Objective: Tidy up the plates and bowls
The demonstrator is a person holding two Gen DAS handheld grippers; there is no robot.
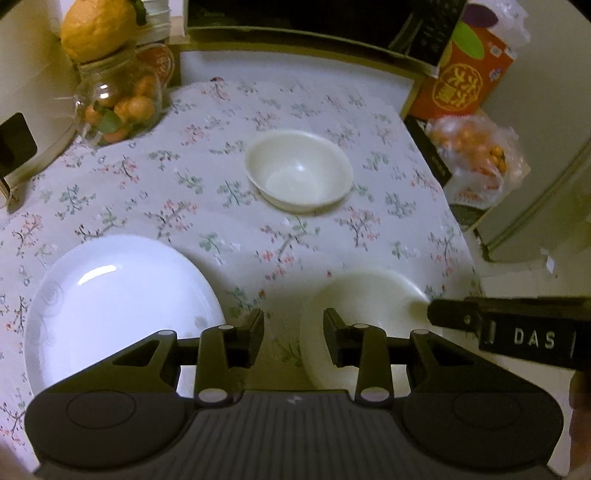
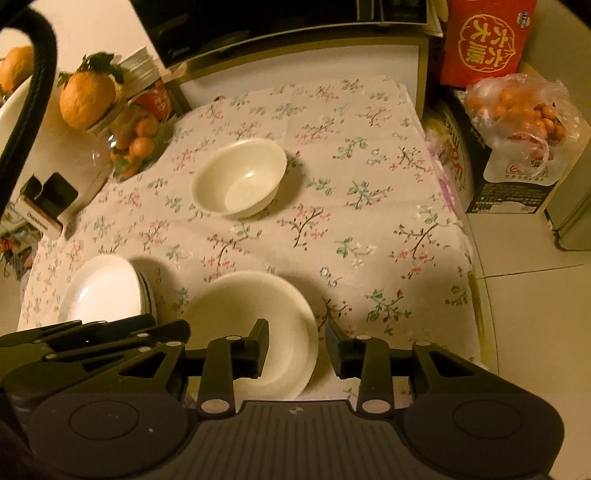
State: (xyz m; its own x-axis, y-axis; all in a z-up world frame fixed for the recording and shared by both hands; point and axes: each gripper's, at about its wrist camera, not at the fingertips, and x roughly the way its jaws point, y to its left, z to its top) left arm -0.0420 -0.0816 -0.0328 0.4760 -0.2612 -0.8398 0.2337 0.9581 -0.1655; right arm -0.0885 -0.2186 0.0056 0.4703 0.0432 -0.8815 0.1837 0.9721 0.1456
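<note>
A cream bowl stands mid-table on the floral cloth. A second cream bowl sits near the front edge. A stack of white plates lies front left. My left gripper is open and empty, hovering between the plates and the near bowl. My right gripper is open; its jaws straddle the near bowl's right rim, one finger over the inside. The right gripper also shows at the right edge of the left wrist view.
A glass jar of small oranges with a large citrus on top stands back left. A red box and a bag of oranges stand at right. A dark appliance lines the back. The table's right edge drops to tiled floor.
</note>
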